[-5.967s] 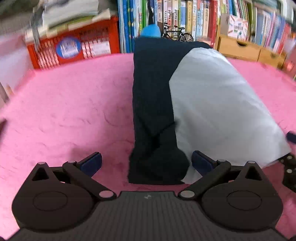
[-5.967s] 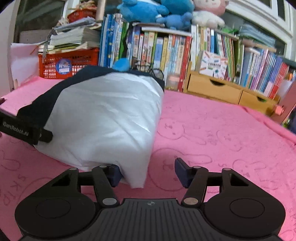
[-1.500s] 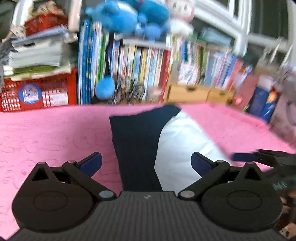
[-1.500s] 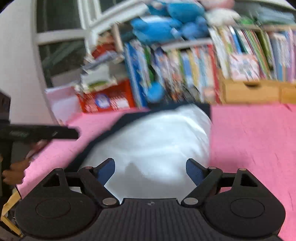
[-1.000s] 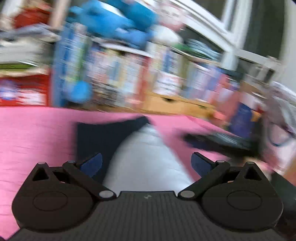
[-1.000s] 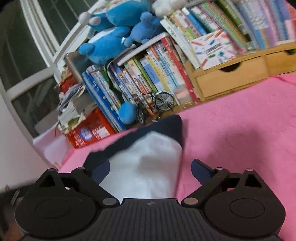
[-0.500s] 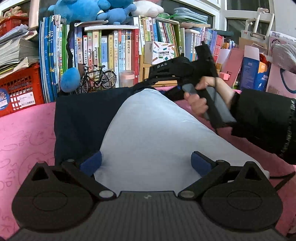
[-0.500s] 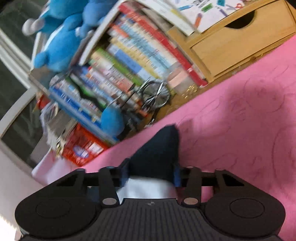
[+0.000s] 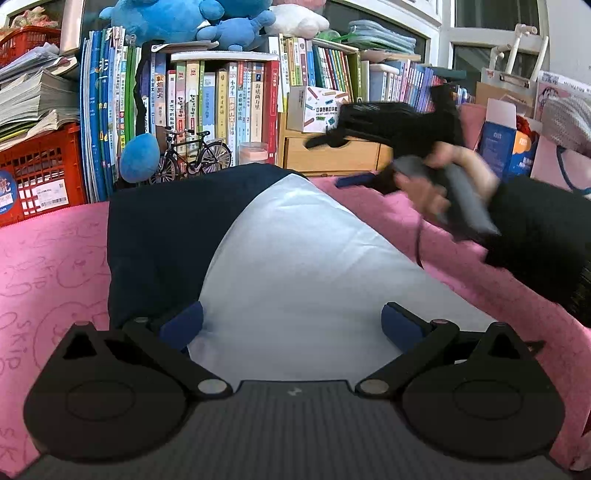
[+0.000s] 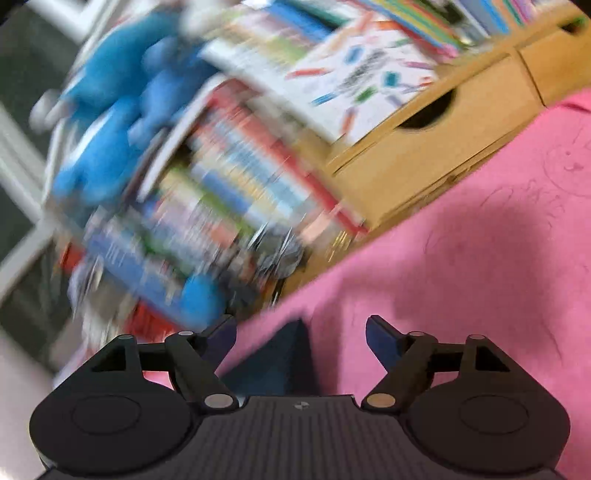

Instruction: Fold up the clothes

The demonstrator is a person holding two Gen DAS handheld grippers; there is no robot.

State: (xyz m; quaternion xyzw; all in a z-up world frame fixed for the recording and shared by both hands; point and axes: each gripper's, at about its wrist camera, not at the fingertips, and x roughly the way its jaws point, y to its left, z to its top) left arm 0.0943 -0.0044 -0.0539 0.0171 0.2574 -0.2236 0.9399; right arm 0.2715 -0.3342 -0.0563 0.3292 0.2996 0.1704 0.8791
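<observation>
A folded garment, navy [image 9: 159, 236] on the left and white [image 9: 306, 266] on the right, lies on the pink blanket [image 9: 51, 258]. My left gripper [image 9: 291, 325] is open at the garment's near edge, and the white part lies between its wide-apart fingers without being pinched. A hand [image 9: 439, 173] holds my right gripper [image 9: 332, 160] just past the garment's far right corner. In the blurred right wrist view the right gripper [image 10: 301, 332] has its jaws opening. The garment's navy corner [image 10: 288, 358] sits loose between them, not pressed.
A bookshelf [image 9: 221, 96] with blue plush toys [image 9: 173, 18] lines the far edge. In front of it are a red crate [image 9: 37, 173], a model bicycle [image 9: 195, 155] and wooden drawers [image 9: 332, 155]. Boxes and bags [image 9: 509, 144] stand at the right. A black sleeve [image 9: 543, 240] crosses the blanket's right side.
Half a second ago the right gripper was shut on the garment's navy far corner; now its jaws have let go and it has drawn off to the right. The left gripper has kept still.
</observation>
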